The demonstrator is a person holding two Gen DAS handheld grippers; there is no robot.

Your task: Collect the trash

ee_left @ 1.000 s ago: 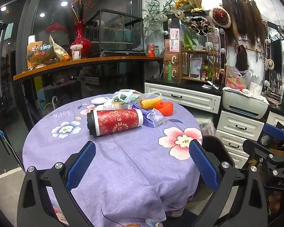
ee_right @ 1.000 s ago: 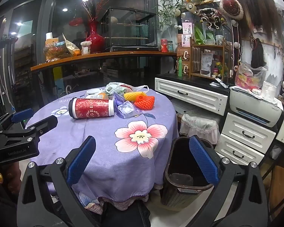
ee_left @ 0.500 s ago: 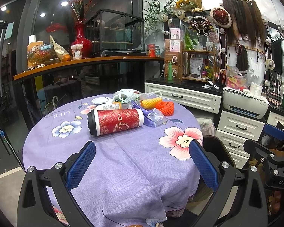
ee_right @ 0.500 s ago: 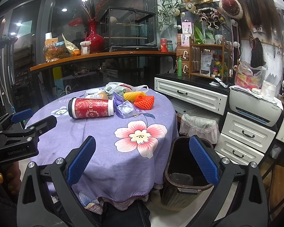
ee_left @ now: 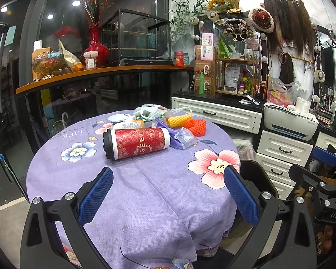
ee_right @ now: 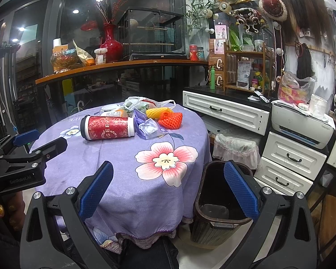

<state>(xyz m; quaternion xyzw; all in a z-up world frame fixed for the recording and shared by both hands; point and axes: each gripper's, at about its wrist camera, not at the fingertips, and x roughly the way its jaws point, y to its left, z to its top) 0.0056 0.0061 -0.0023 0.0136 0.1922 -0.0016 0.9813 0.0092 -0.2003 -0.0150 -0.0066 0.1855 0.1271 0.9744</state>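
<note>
Tablecloth (ee_left: pixel 127 201), purple with big flowers, is filling the centre of both frames, and the trash is lying in one group at its far side, a little above the middle of each picture. Largest there is the red canister (ee_left: pixel 136 143), which is resting on its side with the black cap toward the left of the frame. Behind and to the right of it are sitting a thin plastic bag (ee_left: pixel 149 111), a purple wrapper (ee_left: pixel 179 136), a yellow foam net (ee_left: pixel 179 120) and an orange foam net (ee_left: pixel 196 125), all touching or nearly touching one another. The left gripper (ee_left: pixel 168 198) is hovering low in the frame over the near part of the cloth, its blue pads standing wide apart and holding nothing. The right gripper (ee_right: pixel 168 196) is waiting the same way, spread and empty. In my judgement no piece is picked yet, so the step in hand is the first reach; a good way is taking the light, soft pieces one at a time, and closing across the canister's body so it is not rolling away. Only the right wrist view is showing the dark bin (ee_right: pixel 219 204) fully, open-topped at the lower right beside the table edge; in the left wrist view it is mostly hiding behind the cloth and the gripper finger.
</note>
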